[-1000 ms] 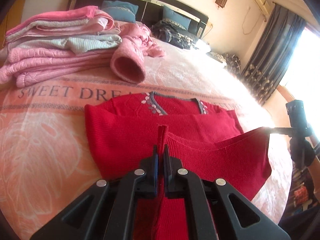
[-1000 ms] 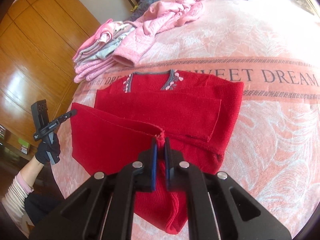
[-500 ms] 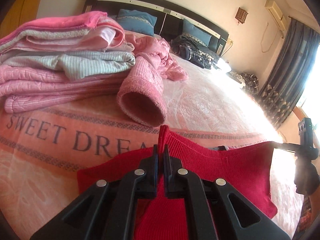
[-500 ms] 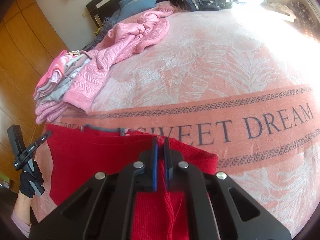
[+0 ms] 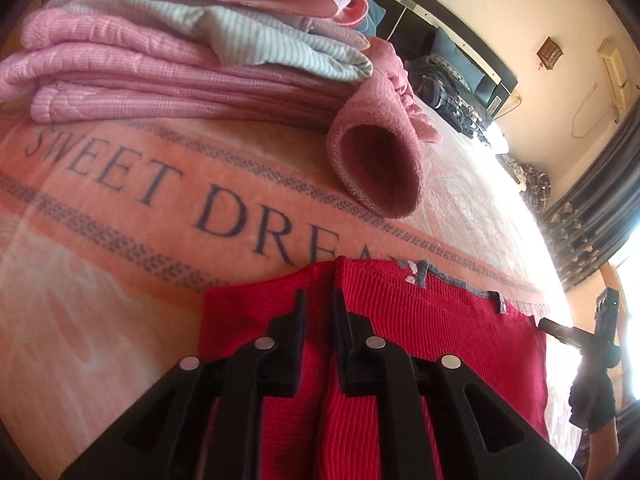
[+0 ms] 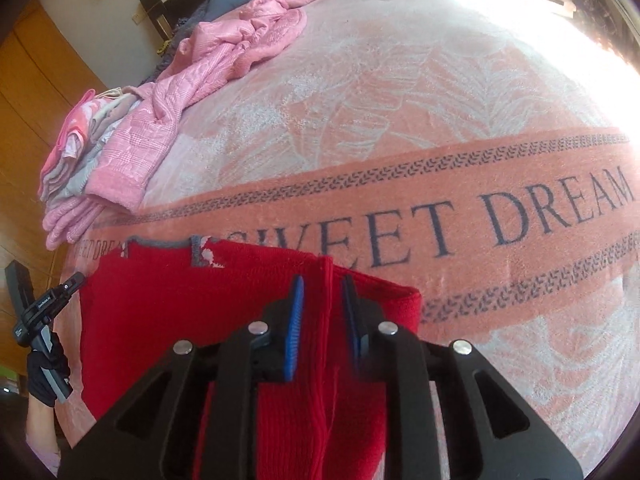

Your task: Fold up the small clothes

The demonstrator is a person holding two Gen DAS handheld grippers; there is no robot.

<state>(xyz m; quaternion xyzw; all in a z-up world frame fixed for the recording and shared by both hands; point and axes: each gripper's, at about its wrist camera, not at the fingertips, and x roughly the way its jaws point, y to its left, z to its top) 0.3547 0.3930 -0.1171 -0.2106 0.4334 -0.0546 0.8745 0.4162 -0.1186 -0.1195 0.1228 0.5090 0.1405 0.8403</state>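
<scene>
Though folded, sweater [image 5: 432, 332] neckline headboardward

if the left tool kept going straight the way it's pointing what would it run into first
Probably the open cuff of the pink sweater sleeve, lying on the blanket just beyond the red sweater's edge. The left tool points slightly left of it, so depth is uncertain; the folded pink stack lies behind.

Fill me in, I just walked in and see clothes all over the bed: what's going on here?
A person is folding a red sweater on the bed, one handheld claw per hand. The lower half now lies over the top, hem near the neckline. The left claw and right claw are both open, fabric loose between the fingers. A folded stack of pink and grey clothes sits beyond, a loose pink garment beside it.
</scene>
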